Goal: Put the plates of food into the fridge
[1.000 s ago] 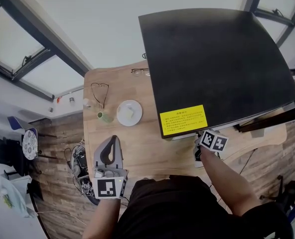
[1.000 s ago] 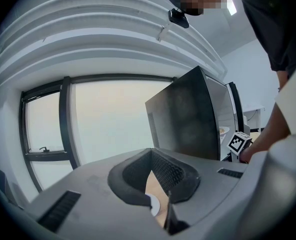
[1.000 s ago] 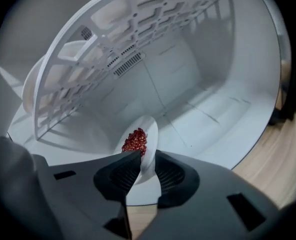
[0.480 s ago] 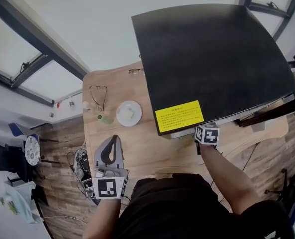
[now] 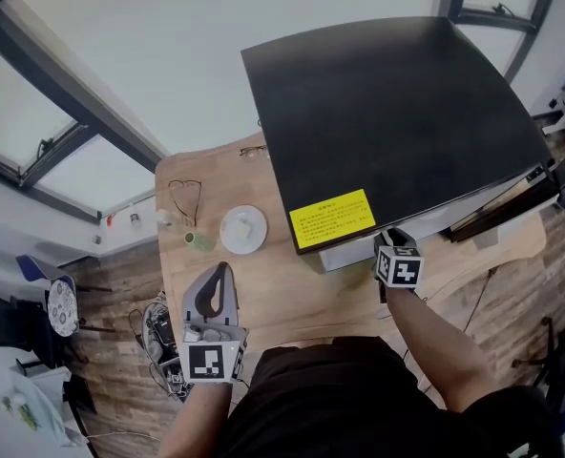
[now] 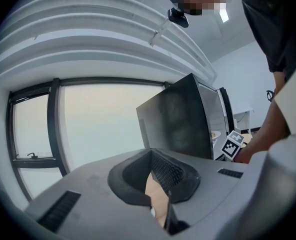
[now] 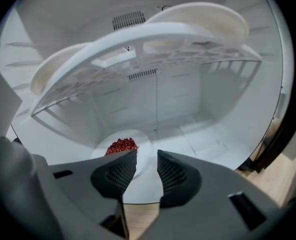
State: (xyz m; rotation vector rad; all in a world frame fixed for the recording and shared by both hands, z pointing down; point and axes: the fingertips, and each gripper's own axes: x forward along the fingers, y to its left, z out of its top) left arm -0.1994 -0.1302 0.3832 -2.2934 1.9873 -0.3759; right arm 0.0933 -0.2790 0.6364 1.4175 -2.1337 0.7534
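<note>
Plate of red food [image 7: 144, 144] lies on the fridge [image 7: 203, 129] floor just beyond the fingers of the right gripper [image 7: 147, 158], which have just been opening and hold nothing; the left gripper [image 6: 151, 154] has its fingers closed, empty.

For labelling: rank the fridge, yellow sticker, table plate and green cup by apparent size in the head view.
1. fridge
2. yellow sticker
3. white plate
4. green cup
The sticker sits nearer the camera, so its lead over the plate is unsure.

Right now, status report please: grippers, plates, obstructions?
Right gripper just opened, jaws empty. Left gripper shut, idle. Red-food plate inside fridge; white plate on table. No obstruction seen.
</note>
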